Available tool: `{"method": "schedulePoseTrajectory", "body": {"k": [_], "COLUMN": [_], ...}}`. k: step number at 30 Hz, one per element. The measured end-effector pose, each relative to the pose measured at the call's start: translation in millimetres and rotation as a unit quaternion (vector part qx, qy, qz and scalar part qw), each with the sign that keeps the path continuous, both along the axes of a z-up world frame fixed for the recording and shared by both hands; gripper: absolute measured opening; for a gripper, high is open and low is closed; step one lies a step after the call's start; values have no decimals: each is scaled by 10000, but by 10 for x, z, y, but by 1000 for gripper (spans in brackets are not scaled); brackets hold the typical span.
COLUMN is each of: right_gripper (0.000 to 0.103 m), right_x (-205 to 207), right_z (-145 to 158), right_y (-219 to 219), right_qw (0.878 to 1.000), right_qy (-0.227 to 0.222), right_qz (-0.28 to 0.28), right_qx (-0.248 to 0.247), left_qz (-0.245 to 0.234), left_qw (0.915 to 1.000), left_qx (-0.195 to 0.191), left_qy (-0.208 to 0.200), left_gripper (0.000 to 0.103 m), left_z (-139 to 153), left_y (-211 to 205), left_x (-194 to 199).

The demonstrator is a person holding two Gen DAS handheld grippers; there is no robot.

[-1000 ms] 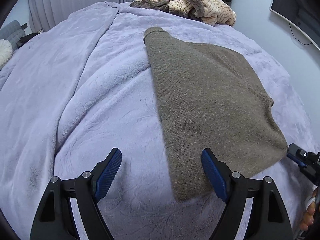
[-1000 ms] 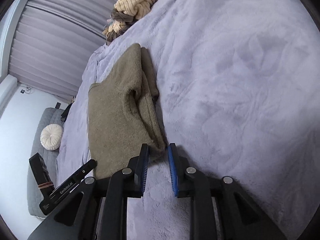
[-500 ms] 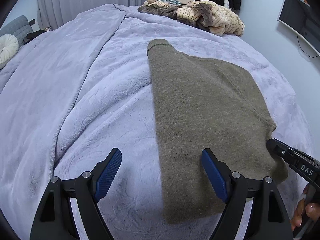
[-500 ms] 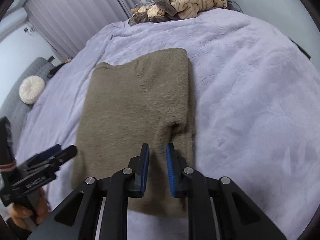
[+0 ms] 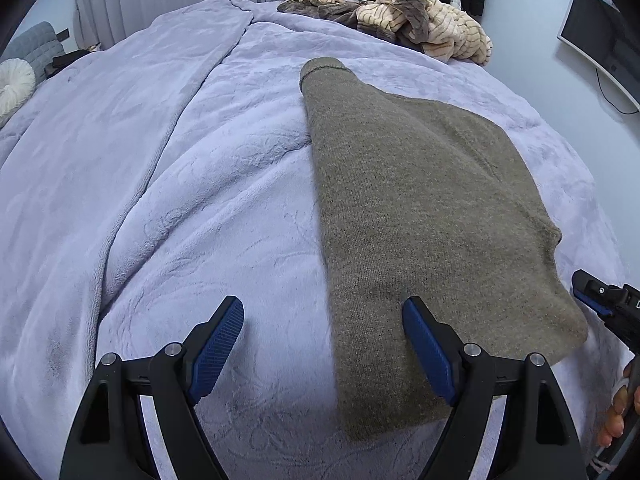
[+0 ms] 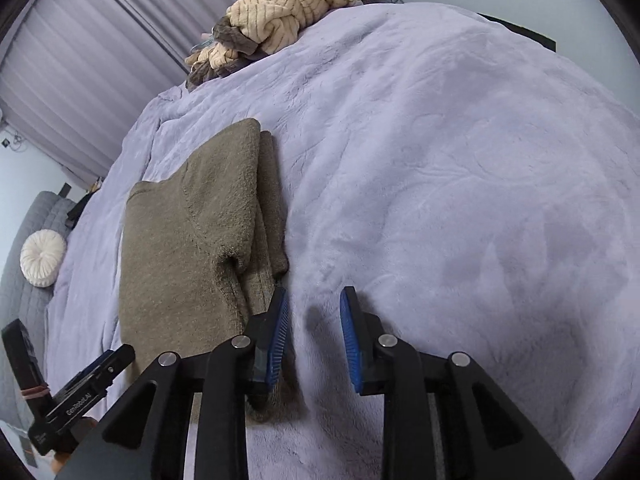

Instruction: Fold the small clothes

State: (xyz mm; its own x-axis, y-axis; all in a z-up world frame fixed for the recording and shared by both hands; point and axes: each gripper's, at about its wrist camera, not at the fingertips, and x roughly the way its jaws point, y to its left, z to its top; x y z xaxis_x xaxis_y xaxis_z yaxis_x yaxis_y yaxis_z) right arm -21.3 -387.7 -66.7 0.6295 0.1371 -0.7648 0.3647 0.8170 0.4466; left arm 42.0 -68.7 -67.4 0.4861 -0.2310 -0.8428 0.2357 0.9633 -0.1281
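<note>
Olive sweater [image 5: 420, 216] flat; L tool [image 5: 323, 316], R tool [image 6: 314, 304] both agape.

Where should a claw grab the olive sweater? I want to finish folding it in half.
Probably the near hem corners of the olive sweater, coming low from the bed's near edge. It lies flat with sleeves folded in, its near edge beside the open left claw and right claw.

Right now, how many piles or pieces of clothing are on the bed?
2 groups: the folded olive sweater lying flat in front of both tools, and a heap of beige and brown clothes at the bed's far edge. Items inside the heap can't be counted.
</note>
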Motion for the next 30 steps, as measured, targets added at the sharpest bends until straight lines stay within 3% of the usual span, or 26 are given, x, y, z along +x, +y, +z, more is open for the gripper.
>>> {"method": "schedulePoseTrajectory", "body": {"k": [6,11,19,25,26,27,30], "right_gripper": [32,32,32,39,42,43,45], "right_x": [-77,50,43,36,36,51,50], "right_z": [249,113,-53,-61,-57,-43,98], "right_y": [285,618,578,584,587,592,572], "right_qw": [9977,9918,9915,9908,9905,9902,9886], "right_qy": [-307,-99,60,1,-13,-40,-329], "right_qz": [528,1179,1281,1342,1363,1388,1453], "right_qx": [-301,-478,-235,-182,-170,-156,-198], "left_qz": [-15,-43,-139,-171,-176,-165,-152], "left_qw": [10000,10000,9999,9997,9997,9997,9994], "left_qx": [-15,24,14,-50,-69,-101,-310], "left_qy": [44,69,97,150,143,137,3], "left_gripper": [83,83,83,84,88,103,103], "left_z": [-6,-5,-20,-28,-20,-8,86], "left_y": [-10,-7,-1,7,11,20,63], "left_x": [-20,-30,-38,-41,-38,-32,16]}}
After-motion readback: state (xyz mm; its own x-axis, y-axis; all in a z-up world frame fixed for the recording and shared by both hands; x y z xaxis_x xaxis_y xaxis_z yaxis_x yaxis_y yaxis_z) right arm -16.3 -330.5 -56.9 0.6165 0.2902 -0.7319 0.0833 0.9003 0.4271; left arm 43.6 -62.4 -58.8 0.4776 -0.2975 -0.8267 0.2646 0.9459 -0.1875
